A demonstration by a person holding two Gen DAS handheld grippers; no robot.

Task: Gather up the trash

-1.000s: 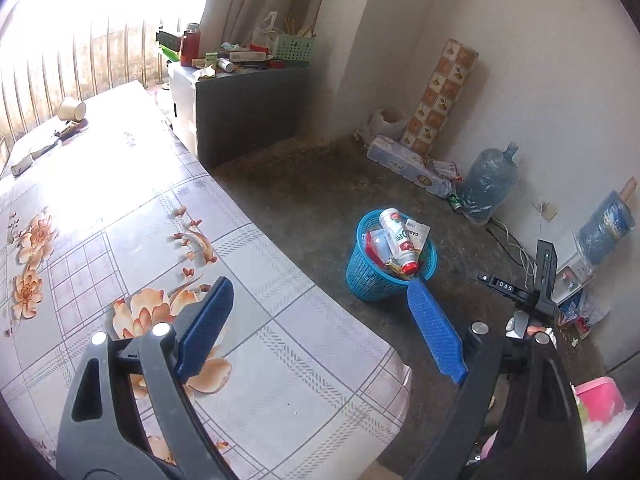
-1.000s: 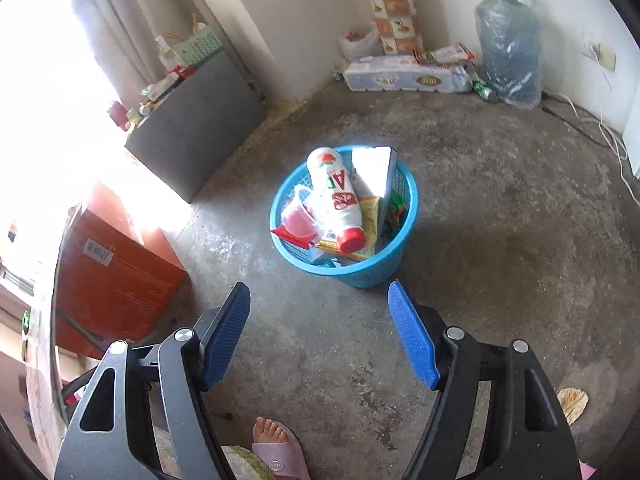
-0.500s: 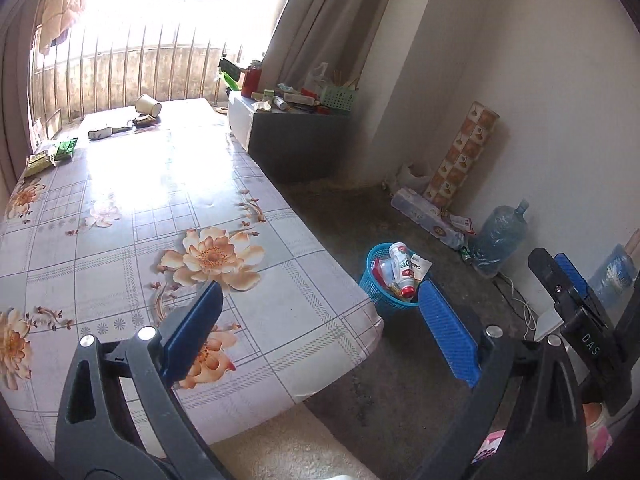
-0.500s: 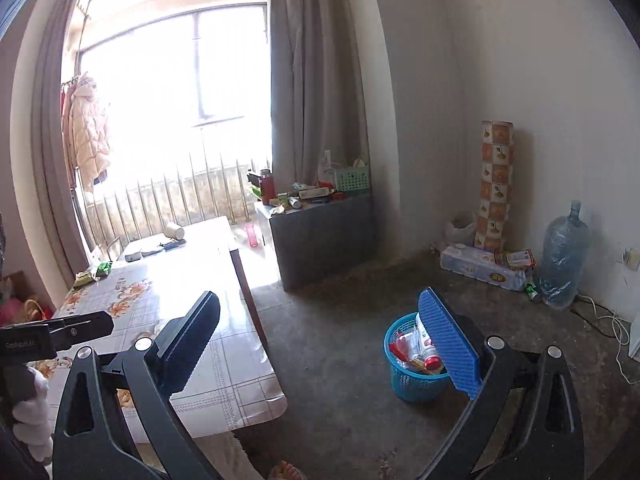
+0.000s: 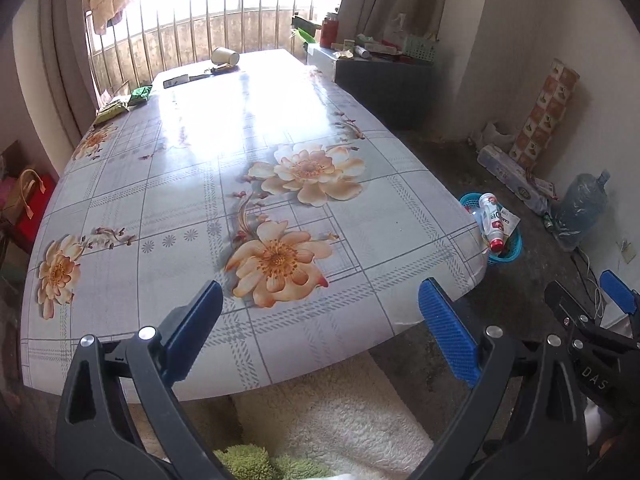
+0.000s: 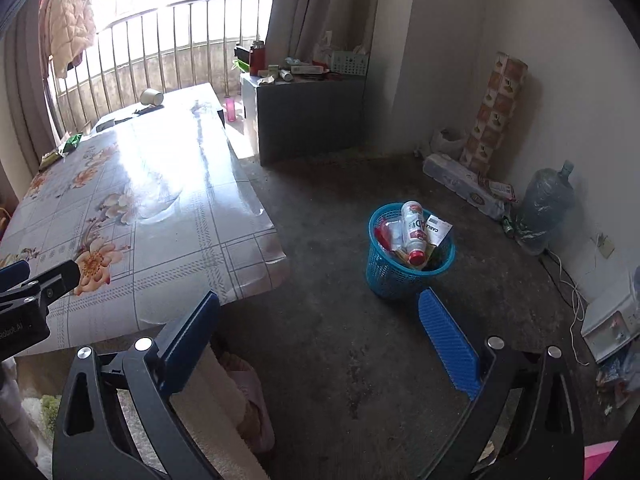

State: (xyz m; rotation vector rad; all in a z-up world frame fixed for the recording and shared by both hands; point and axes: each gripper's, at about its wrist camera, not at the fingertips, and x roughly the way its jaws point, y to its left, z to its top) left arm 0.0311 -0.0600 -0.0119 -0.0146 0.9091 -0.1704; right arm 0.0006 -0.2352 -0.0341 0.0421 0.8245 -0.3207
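The left gripper (image 5: pixel 320 320) hangs above the near edge of the table (image 5: pixel 192 184), its blue pads spread wide with nothing between them. The right gripper (image 6: pixel 320 324) is likewise released and empty, held over the bare concrete floor (image 6: pixel 340 208) between the table's corner and the blue wastebasket (image 6: pixel 396 276).

That wastebasket is a small round plastic one with lattice walls, standing on the floor well apart from the table and full to the rim. A white bottle with a red cap (image 6: pixel 414 232) lies slanted across the top, cap toward the camera, and a white carton printed "CABLE" (image 6: pixel 438 228) pokes up just beside it. Something red sits at the basket's left side, though it is too small to name with confidence.

On the table, a glossy floral cloth covers the whole top. At its far end a paper cup (image 5: pixel 225 55) lies on its side, and green snack packets (image 5: pixel 138 95) rest near the far left corner. A big water jug (image 6: pixel 546 208) stands against the right wall, near a patterned roll (image 6: pixel 496 108) leaning upright.
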